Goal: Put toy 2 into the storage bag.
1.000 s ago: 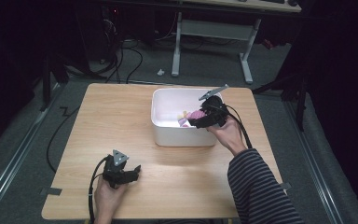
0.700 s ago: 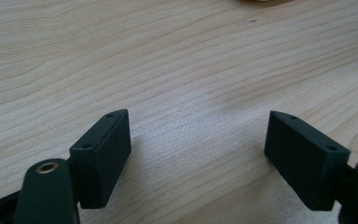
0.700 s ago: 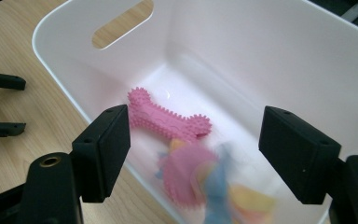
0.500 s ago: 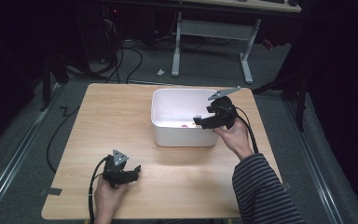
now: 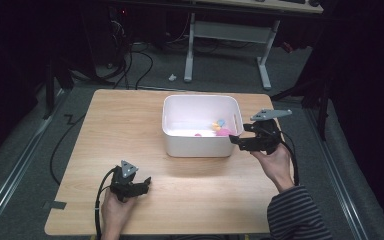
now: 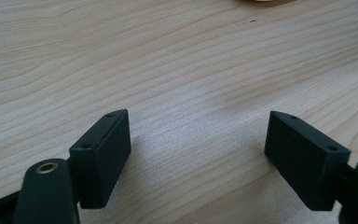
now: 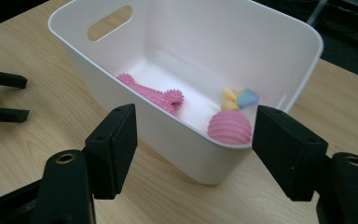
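A white plastic bin (image 5: 200,145) with handle cut-outs stands at the table's middle right. Inside it lie a pink spiky bone-shaped toy (image 7: 153,94), a pink ribbed ball (image 7: 230,127) and a small yellow and blue toy (image 7: 239,98). My right gripper (image 5: 236,140) hovers at the bin's right end, open, with nothing between its jaws; the bin's near corner (image 7: 200,154) sits just beyond them. My left gripper (image 5: 145,183) rests low over the bare wood near the front left, open and empty (image 6: 198,154).
The wooden table (image 5: 120,120) has bare space to the left of the bin. Beyond its far edge stand desk legs (image 5: 190,45) and floor cables (image 5: 135,55). The other gripper's jaw tips (image 7: 4,95) show at the left of the right gripper view.
My right gripper has drawn back from over the bin to its right end and let go of a pink toy, which now lies inside. The left gripper stayed put.
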`<state>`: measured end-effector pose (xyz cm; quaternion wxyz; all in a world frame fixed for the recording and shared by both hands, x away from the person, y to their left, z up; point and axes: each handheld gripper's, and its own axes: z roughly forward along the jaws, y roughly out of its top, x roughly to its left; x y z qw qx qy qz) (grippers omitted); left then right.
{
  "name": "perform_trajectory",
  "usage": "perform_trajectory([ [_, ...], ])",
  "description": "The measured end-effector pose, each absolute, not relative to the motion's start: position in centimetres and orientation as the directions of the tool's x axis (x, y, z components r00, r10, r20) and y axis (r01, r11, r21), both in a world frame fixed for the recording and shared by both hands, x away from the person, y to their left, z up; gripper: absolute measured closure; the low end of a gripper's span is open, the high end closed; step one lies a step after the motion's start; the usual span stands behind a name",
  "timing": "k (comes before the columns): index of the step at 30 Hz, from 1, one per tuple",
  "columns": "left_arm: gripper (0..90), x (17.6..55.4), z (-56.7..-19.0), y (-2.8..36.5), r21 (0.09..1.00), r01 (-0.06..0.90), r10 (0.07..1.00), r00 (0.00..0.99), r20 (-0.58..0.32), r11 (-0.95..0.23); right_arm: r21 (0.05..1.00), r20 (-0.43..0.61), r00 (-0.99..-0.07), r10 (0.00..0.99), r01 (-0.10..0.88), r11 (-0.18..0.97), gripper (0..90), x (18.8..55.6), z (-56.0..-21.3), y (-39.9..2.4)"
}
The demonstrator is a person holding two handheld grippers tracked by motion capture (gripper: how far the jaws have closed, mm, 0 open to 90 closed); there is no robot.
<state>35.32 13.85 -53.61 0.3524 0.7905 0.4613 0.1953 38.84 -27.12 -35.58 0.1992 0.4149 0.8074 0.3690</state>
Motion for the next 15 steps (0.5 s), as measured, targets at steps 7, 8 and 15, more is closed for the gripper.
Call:
perform_trajectory([
  [7, 22.7, 35.3, -53.6, 13.9, 0.738, 0.591, 0.867, 0.498, -0.017, -0.325, 0.793, 0.021, -0.539, 0.842, 0.521, 0.314, 32.3, 35.9, -35.7, -29.9],
  [8, 22.8, 35.3, -53.6, 13.9, 0.738, 0.591, 0.867, 0.497, -0.017, -0.325, 0.795, 0.021, -0.538, 0.843, 0.52, 0.312, 32.3, 35.6, -35.9, -30.3],
  [15, 23.1, 35.3, -53.6, 13.9, 0.74, 0.592, 0.868, 0.496, -0.024, -0.318, 0.8, 0.03, -0.494, 0.869, 0.534, 0.276, 32.4, 33.9, -36.9, -32.3],
])
